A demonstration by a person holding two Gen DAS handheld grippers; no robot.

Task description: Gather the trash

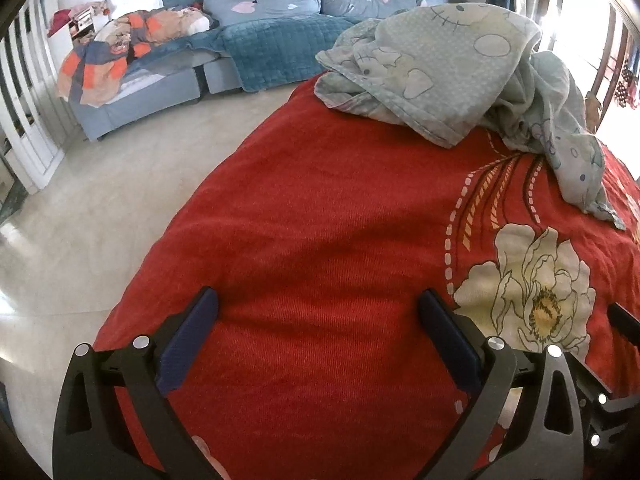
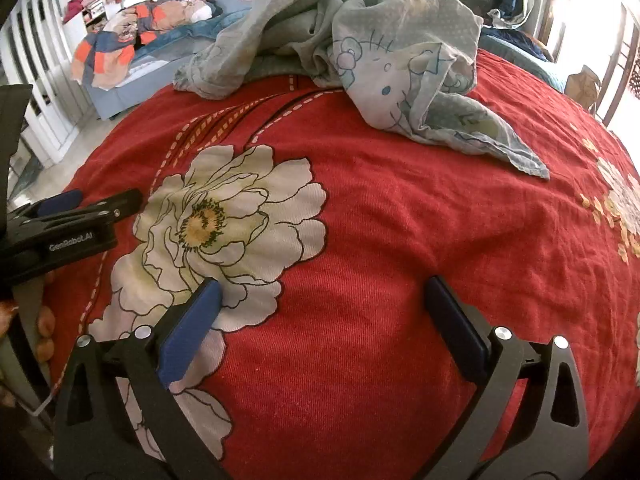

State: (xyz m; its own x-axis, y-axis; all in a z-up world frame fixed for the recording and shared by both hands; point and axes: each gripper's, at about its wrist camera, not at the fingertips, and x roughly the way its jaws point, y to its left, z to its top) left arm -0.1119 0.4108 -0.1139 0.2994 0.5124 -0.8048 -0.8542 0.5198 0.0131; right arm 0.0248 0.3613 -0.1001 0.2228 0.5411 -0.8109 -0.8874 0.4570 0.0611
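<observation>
No trash shows in either view. My left gripper (image 1: pixel 318 300) is open and empty, held low over a red bedspread (image 1: pixel 320 220) with a white flower print (image 1: pixel 532 292). My right gripper (image 2: pixel 322 290) is open and empty over the same red bedspread (image 2: pixel 400 220), just right of the flower print (image 2: pixel 224 220). The left gripper's body also shows at the left edge of the right wrist view (image 2: pixel 72 220). A crumpled pale green cartoon-print cloth (image 1: pixel 460 76) lies on the far part of the bed; it also shows in the right wrist view (image 2: pixel 360 48).
A blue sofa (image 1: pixel 256 44) with grey heart-print cushions and an orange patterned blanket (image 1: pixel 116 52) stands across the pale tiled floor (image 1: pixel 100 208). White cabinet doors (image 1: pixel 24 92) line the left wall. A bright window (image 1: pixel 580 20) is at the right.
</observation>
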